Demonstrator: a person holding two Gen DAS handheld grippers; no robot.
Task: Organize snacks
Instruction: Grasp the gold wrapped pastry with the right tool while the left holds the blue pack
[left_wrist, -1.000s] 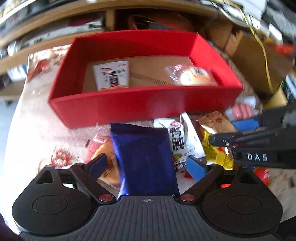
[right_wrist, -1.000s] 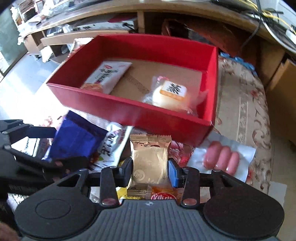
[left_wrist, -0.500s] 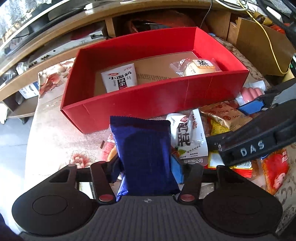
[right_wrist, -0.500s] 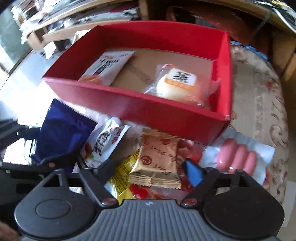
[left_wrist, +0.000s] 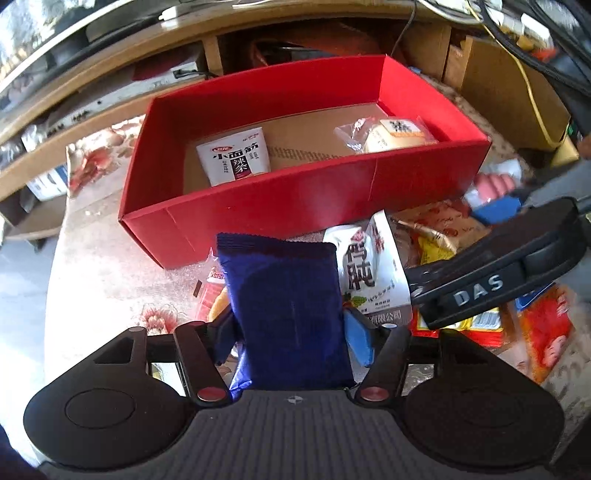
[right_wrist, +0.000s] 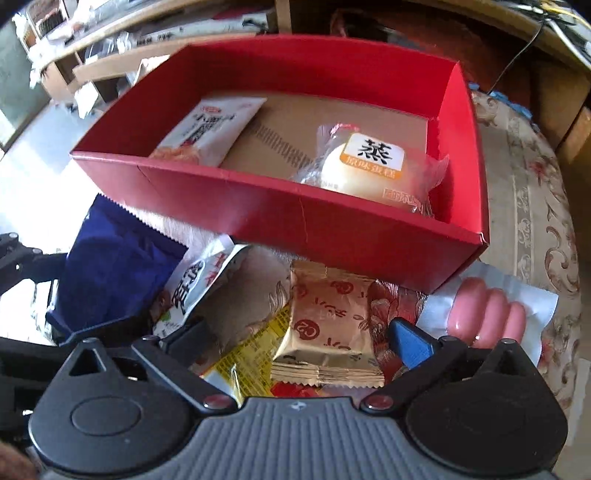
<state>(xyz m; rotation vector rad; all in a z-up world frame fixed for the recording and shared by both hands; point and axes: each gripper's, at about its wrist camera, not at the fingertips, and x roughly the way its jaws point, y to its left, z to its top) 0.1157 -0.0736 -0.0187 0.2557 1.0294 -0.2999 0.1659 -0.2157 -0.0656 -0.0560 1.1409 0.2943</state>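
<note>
My left gripper (left_wrist: 290, 332) is shut on a dark blue snack packet (left_wrist: 284, 306) and holds it above the table, in front of the red box (left_wrist: 295, 199). The box holds a white spicy-strip packet (left_wrist: 234, 157) and a wrapped steamed cake (left_wrist: 391, 134). My right gripper (right_wrist: 295, 336) is open and empty over a gold-brown snack packet (right_wrist: 328, 325) that lies on the table. The blue packet also shows at the left of the right wrist view (right_wrist: 114, 280). The right gripper's body (left_wrist: 491, 277) crosses the right of the left wrist view.
Loose snacks lie in front of the box: a white packet (left_wrist: 373, 277), a yellow packet (right_wrist: 247, 358), a sausage pack (right_wrist: 487, 310) and a red packet (left_wrist: 543, 328). The table has a floral cloth (right_wrist: 532, 192). Wooden shelves (left_wrist: 110, 92) stand behind.
My left gripper closed on the blue packet and lifted it. My right gripper opened and let go of the gold-brown packet, which now lies on the table.
</note>
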